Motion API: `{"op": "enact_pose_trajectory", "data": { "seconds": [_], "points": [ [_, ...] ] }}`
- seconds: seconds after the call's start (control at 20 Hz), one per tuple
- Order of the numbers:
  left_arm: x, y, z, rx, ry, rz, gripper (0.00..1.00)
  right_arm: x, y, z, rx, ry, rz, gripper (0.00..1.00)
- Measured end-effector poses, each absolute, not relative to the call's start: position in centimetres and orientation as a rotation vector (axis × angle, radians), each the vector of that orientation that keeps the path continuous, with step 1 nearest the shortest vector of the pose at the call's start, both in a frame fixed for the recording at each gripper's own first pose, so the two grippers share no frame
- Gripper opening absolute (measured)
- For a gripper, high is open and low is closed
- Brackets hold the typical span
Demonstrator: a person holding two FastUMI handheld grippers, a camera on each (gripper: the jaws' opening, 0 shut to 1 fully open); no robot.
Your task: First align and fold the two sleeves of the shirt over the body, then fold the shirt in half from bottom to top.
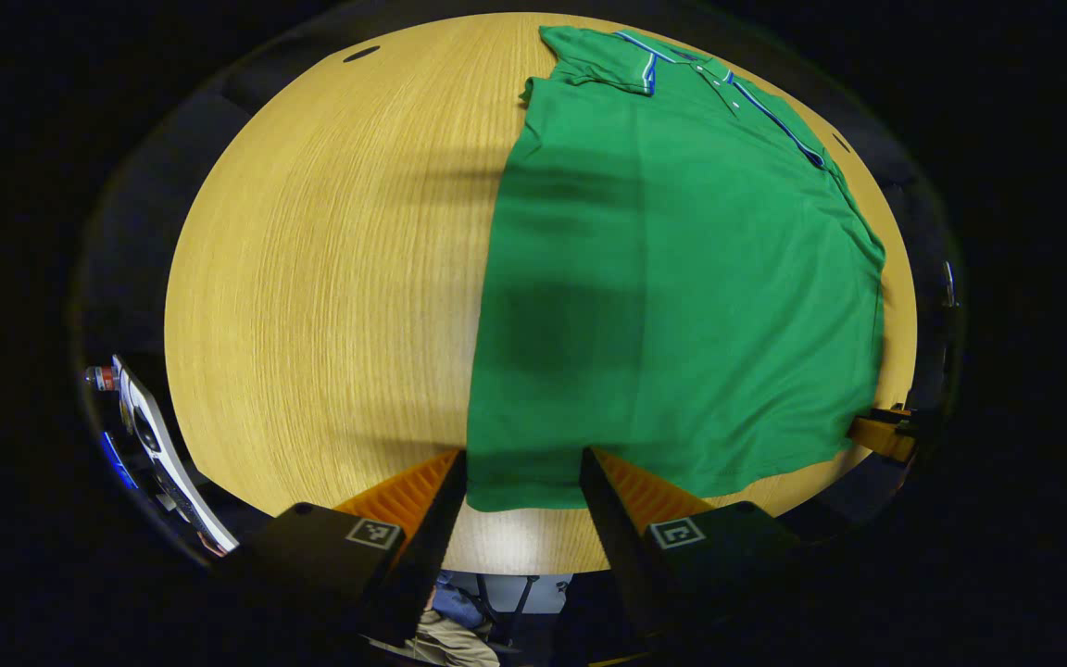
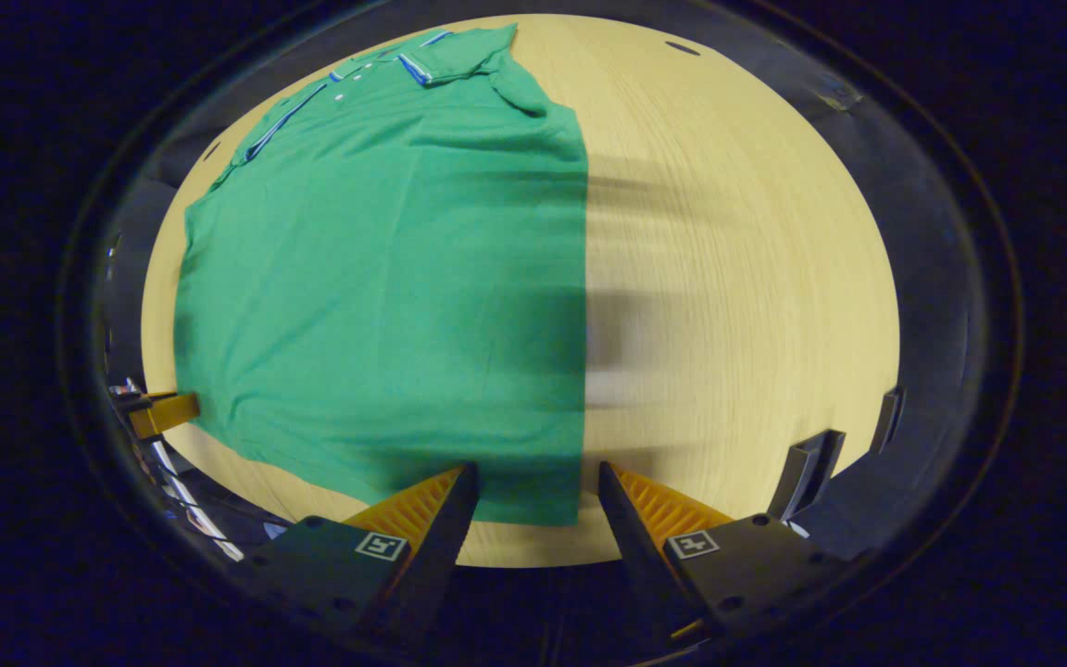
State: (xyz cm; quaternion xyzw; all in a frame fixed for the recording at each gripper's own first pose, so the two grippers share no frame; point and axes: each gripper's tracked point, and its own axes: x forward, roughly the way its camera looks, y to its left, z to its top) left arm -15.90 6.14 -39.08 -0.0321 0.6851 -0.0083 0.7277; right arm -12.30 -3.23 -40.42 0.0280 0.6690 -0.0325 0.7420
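A green polo shirt point(image 1: 682, 296) with a blue-and-white trimmed collar lies flat on the round wooden table point(image 1: 311, 278), collar at the far side and its sides folded in to straight edges. My left gripper point(image 1: 522, 454) stands open at the near hem, with the shirt's lower left corner showing between its fingers. In the right gripper view the shirt point(image 2: 385, 278) spreads to the left, and my right gripper point(image 2: 536, 468) is open around the hem's lower right corner. Each view catches the other gripper at the hem's far end: the right gripper point(image 1: 881, 434) and the left gripper point(image 2: 163, 412).
Bare table point(image 2: 737, 278) stretches beside the shirt on each outer side. A white device point(image 1: 158, 449) hangs off the table's edge at the left. A dark bracket point(image 2: 807, 472) stands at the near right edge. A person's legs point(image 1: 450, 639) show below the table.
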Motion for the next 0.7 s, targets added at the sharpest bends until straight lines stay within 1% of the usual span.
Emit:
{"op": "enact_pose_trajectory", "data": {
  "seconds": [0.05, 0.1, 0.15, 0.2, 0.25, 0.3, 0.35, 0.4, 0.45, 0.5, 0.55, 0.6, 0.65, 0.7],
  "points": [
    [-15.9, 5.6, -39.2, -0.075, 1.505, -0.016, 0.75, -12.4, -3.3, -40.3, 0.06, 1.473, -0.07, 0.7],
    [-15.9, 5.2, -39.2, -0.078, 1.503, -0.013, 0.62, -12.4, -3.5, -40.4, 0.056, 1.476, -0.067, 0.63],
    [-15.8, 4.9, -39.2, -0.076, 1.504, -0.015, 0.54, -12.3, -3.6, -40.3, 0.056, 1.481, -0.065, 0.56],
    [-15.7, 4.6, -39.2, -0.071, 1.504, -0.019, 0.41, -12.4, -3.7, -40.4, 0.053, 1.483, -0.061, 0.48],
    [-15.7, 4.3, -39.2, -0.07, 1.504, -0.02, 0.35, -12.2, -3.8, -40.3, 0.052, 1.482, -0.057, 0.42],
    [-15.5, 4.1, -39.2, -0.066, 1.505, -0.018, 0.25, -12.2, -3.8, -40.4, 0.055, 1.481, -0.055, 0.35],
    [-15.6, 4.0, -39.2, -0.06, 1.505, -0.016, 0.21, -12.2, -3.8, -40.4, 0.058, 1.48, -0.051, 0.24],
    [-15.5, 3.9, -39.3, -0.052, 1.504, -0.012, 0.14, -12.1, -3.8, -40.4, 0.053, 1.48, -0.044, 0.17],
    [-15.5, 3.9, -39.3, -0.048, 1.504, -0.007, 0.12, -12.1, -3.8, -40.4, 0.042, 1.48, -0.034, 0.12],
    [-15.4, 3.9, -39.2, -0.041, 1.505, -0.006, 0.09, -12.2, -3.8, -40.4, 0.032, 1.477, -0.026, 0.12],
    [-15.5, 3.8, -39.2, -0.037, 1.505, -0.01, 0.08, -12.1, -3.8, -40.3, 0.018, 1.47, -0.015, 0.11],
    [-15.4, 3.8, -39.4, -0.038, 1.503, -0.016, 0.06, -12.1, -3.6, -40.5, 0.016, 1.469, -0.011, 0.12],
    [-15.4, 3.7, -39.3, -0.043, 1.499, -0.023, 0.06, -11.9, -3.7, -40.4, 0.004, 1.464, 0.001, 0.03],
    [-15.4, 3.7, -39.1, -0.05, 1.491, -0.024, 0.04, -12.0, -3.8, -40.4, -0.009, 1.463, 0.014, 0.03]
  ]
}}
